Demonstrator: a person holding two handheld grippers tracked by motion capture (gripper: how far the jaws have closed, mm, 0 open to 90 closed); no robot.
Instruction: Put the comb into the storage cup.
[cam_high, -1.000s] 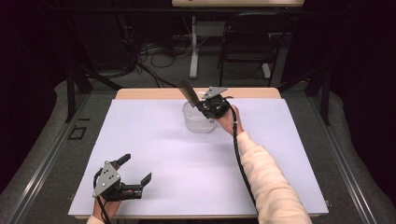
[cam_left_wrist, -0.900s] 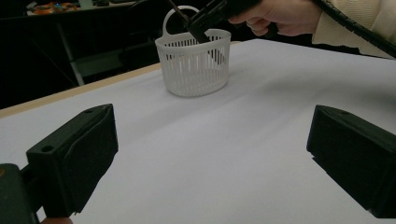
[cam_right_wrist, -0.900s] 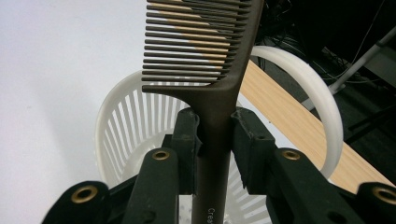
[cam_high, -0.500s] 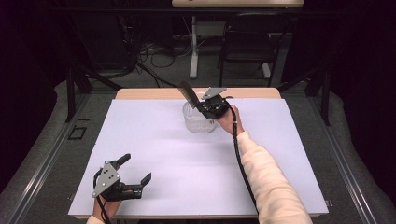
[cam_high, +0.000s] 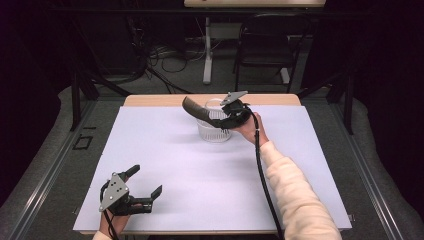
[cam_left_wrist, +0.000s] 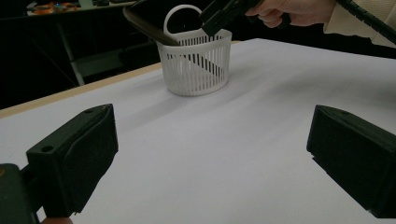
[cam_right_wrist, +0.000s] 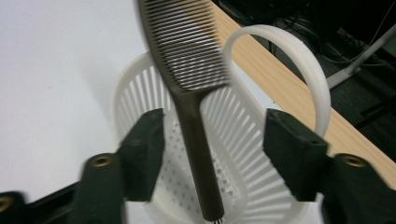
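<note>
One comb (cam_right_wrist: 187, 93) stands handle-down in white basket (cam_high: 214, 129); right gripper (cam_right_wrist: 212, 154) jaws just opened off it, left gripper (cam_high: 145, 187) jaws apart.

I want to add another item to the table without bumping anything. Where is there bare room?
The white sheet is bare across its middle, between the basket at the far edge and the left tool at the near left corner. The far left corner is free too. It is crowded at the basket, where the right tool, jaws just opened, stands over the comb.
</note>
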